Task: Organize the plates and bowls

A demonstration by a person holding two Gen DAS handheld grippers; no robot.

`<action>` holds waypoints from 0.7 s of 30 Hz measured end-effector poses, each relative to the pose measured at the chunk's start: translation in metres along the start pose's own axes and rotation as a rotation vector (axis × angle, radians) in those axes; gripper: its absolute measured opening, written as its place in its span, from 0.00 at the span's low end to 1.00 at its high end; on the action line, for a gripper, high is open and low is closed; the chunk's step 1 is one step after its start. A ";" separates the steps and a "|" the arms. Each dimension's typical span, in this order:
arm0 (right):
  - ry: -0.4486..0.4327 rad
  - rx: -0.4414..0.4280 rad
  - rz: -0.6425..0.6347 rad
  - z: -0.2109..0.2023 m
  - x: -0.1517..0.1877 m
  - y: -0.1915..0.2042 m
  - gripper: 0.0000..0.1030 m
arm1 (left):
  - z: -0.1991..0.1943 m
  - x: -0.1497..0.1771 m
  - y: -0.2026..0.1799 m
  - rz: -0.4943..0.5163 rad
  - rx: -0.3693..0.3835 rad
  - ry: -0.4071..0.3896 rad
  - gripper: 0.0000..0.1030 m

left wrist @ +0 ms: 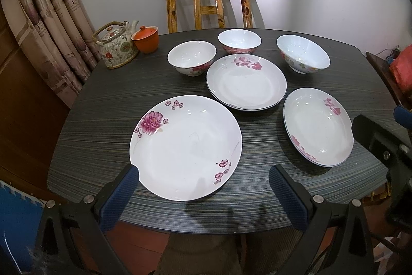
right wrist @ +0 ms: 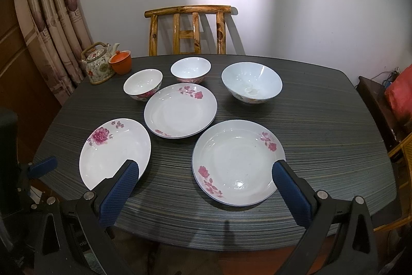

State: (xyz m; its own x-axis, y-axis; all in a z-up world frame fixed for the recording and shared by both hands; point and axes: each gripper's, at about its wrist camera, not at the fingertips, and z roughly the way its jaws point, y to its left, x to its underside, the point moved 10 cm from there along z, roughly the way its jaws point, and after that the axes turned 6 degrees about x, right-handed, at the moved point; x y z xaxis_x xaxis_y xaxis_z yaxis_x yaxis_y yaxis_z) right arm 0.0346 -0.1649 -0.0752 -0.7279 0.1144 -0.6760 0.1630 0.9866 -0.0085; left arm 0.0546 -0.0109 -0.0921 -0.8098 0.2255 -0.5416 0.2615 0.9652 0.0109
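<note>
Three plates lie on the dark table (left wrist: 108, 105): a large white peony plate (left wrist: 185, 148) (right wrist: 113, 153) at the front left, a rose plate (left wrist: 246, 81) (right wrist: 180, 110) in the middle, and another rose plate (left wrist: 318, 126) (right wrist: 237, 161) at the front right. Three bowls stand behind them: left bowl (left wrist: 191, 57) (right wrist: 143, 84), middle pink bowl (left wrist: 239, 40) (right wrist: 190, 70), large right bowl (left wrist: 302, 53) (right wrist: 251, 85). My left gripper (left wrist: 204, 179) is open and empty above the near edge of the peony plate. My right gripper (right wrist: 206, 174) is open and empty above the front right plate.
A floral teapot (left wrist: 116, 45) (right wrist: 97, 63) and an orange lidded cup (left wrist: 145, 39) (right wrist: 120, 62) stand at the table's far left corner. A wooden chair (left wrist: 208, 5) (right wrist: 189, 28) stands behind the table. Curtains (left wrist: 51, 25) hang at the left. A red cushion (right wrist: 399, 94) lies at the right.
</note>
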 end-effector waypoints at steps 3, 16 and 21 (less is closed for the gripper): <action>0.001 0.000 0.001 0.000 0.000 0.000 1.00 | 0.000 0.000 0.000 0.000 0.001 0.000 1.00; 0.002 0.002 0.003 -0.001 0.001 -0.001 1.00 | -0.001 0.001 0.001 -0.001 0.002 0.001 1.00; 0.002 0.002 0.002 -0.001 0.001 -0.001 1.00 | -0.001 0.002 0.000 -0.001 0.004 0.001 1.00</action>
State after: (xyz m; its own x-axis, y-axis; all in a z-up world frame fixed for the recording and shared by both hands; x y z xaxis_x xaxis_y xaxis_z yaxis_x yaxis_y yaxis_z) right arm 0.0330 -0.1658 -0.0753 -0.7290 0.1168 -0.6745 0.1658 0.9861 -0.0084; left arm 0.0530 -0.0100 -0.0923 -0.8106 0.2248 -0.5407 0.2627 0.9649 0.0074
